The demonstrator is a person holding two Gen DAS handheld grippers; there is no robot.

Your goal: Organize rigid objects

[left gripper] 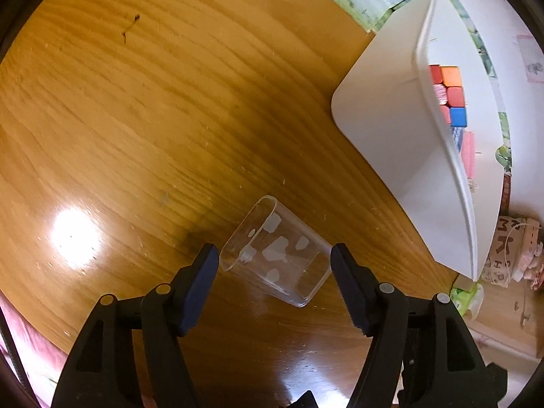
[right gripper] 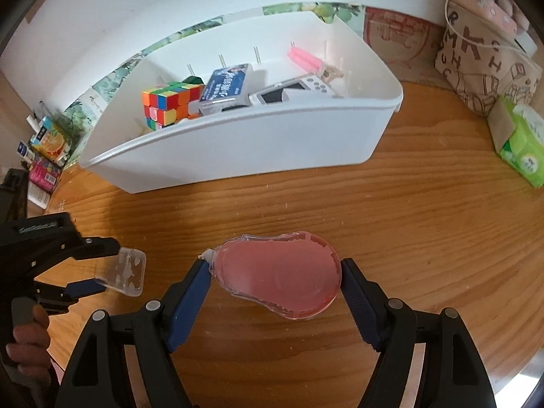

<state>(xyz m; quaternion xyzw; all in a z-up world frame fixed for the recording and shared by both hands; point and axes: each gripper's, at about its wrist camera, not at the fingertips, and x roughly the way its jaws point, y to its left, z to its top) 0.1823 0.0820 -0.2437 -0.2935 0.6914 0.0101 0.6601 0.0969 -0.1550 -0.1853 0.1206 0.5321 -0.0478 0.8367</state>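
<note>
A clear plastic box (left gripper: pixel 275 258) with pale patches lies on the wooden table between my left gripper's (left gripper: pixel 273 261) open jaws, which stand on either side of it with small gaps. It also shows in the right wrist view (right gripper: pixel 127 272), with the left gripper (right gripper: pixel 98 265) around it. A pink correction-tape dispenser (right gripper: pixel 277 273) lies on the table between my right gripper's (right gripper: pixel 273 277) jaws, which look to touch both its ends. The white bin (right gripper: pixel 258 142) holds a Rubik's cube (right gripper: pixel 166 103), a blue packet (right gripper: pixel 226 86), a white timer (right gripper: pixel 292 91) and a pink item (right gripper: pixel 304 57).
The white bin (left gripper: pixel 391 129) stands at the right in the left wrist view. A green tissue pack (right gripper: pixel 520 142) and a patterned bag (right gripper: pixel 486 57) sit at the right. Colourful cartons (right gripper: pixel 44 156) stand at the far left, beyond the table edge.
</note>
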